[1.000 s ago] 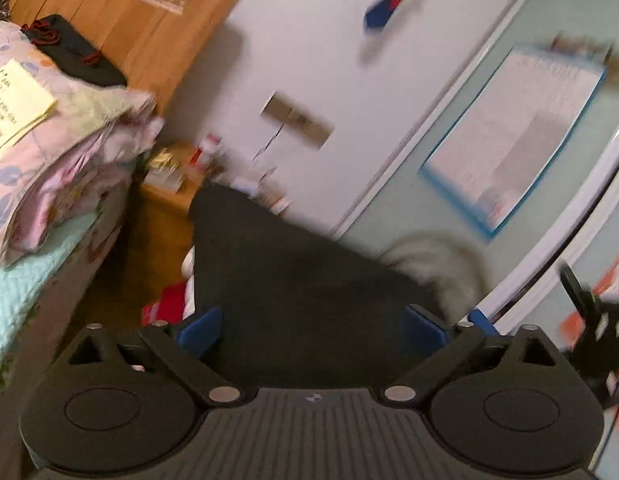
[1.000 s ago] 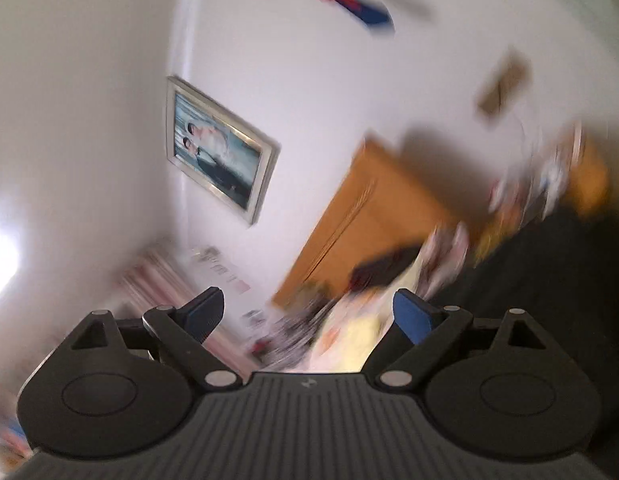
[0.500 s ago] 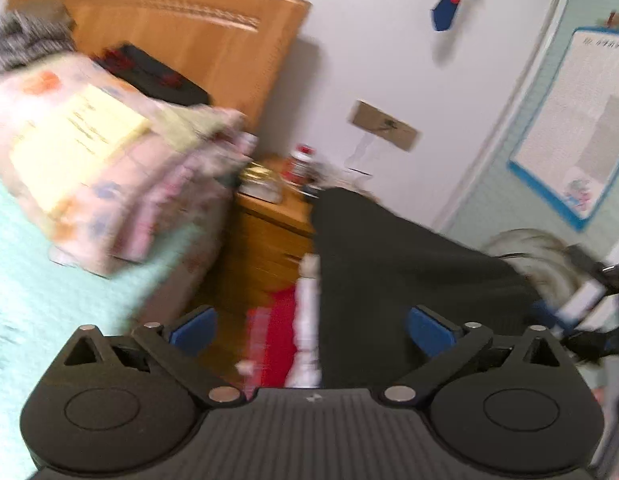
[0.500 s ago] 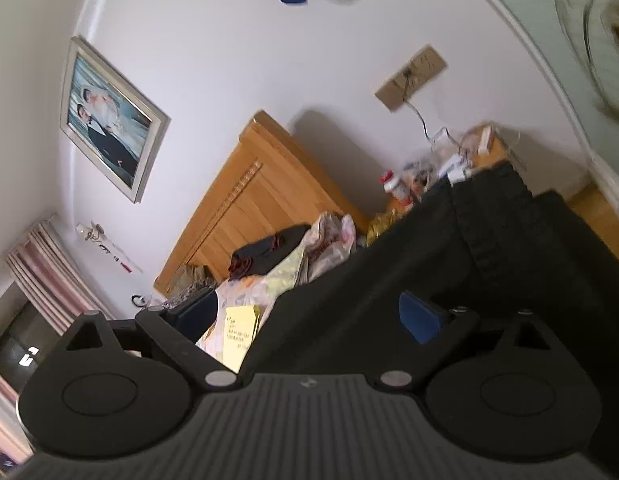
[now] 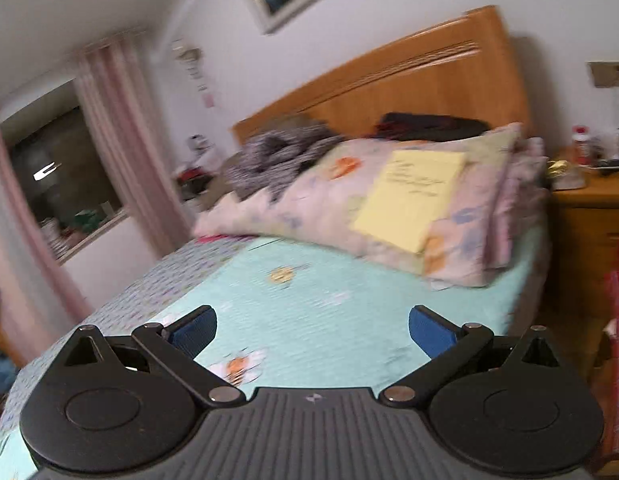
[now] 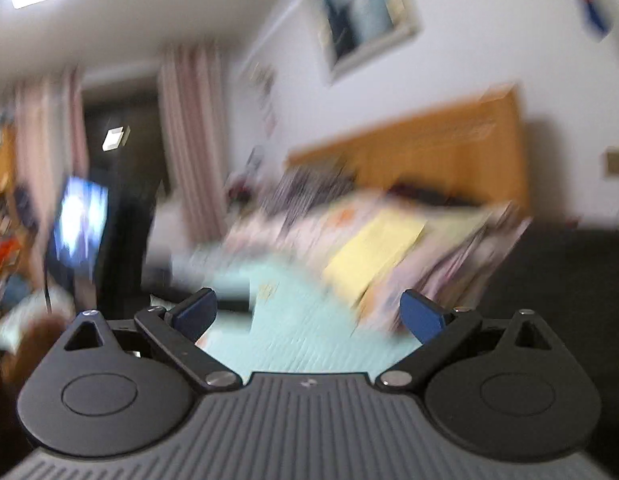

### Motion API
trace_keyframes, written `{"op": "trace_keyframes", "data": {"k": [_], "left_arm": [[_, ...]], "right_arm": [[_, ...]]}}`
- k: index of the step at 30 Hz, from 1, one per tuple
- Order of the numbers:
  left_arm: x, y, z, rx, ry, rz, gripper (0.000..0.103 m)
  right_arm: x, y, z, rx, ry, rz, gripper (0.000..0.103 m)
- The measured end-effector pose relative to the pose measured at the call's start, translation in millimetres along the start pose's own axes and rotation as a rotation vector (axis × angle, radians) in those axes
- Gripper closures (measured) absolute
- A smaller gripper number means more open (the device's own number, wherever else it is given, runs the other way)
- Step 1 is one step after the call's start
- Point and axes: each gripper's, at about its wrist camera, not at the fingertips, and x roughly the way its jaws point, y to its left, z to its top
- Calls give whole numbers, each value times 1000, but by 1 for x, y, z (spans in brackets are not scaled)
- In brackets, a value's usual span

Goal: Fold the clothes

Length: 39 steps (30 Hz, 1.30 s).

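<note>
Only beside right tongs (image 6: 307,314): black garment (image 6: 549,280).

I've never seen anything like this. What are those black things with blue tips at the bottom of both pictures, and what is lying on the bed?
Those are two hand-held grabbing tools; a person holds one in each hand. Each carries a wide-angle camera looking forward along its two blue-padded fingers, so one picture comes from the left gripper and the other from the right gripper. Both jaws stand open with nothing between them. Ahead is a bed with a mint-green sheet. On it lies a stack of folded floral bedding with a yellow sheet of paper on top, and striped clothing near the wooden headboard. In the right view, which is blurred, a dark garment fills the right side.
</note>
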Motion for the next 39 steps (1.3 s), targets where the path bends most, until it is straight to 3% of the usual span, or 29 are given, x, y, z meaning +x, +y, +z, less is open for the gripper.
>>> {"op": "trace_keyframes", "data": {"k": [7, 11, 15, 19, 25, 28, 39], "left_arm": [[-26, 73, -21, -175, -37, -15, 1], [-41, 113, -32, -268, -64, -20, 1], [-46, 130, -40, -249, -90, 45, 1], [-54, 147, -46, -250, -104, 46, 1], [-14, 175, -70, -316, 74, -91, 0], [9, 180, -89, -372, 161, -125, 0], [51, 170, -121, -383, 336, -110, 1]], "right_arm": [[44, 29, -63, 7, 307, 49, 5], [50, 48, -70, 2, 357, 70, 5], [57, 66, -73, -13, 367, 89, 5], [76, 72, -74, -17, 394, 108, 5], [95, 82, -81, -26, 447, 117, 5], [99, 88, -85, -30, 474, 129, 5], [122, 81, -100, 29, 559, 131, 5]]}}
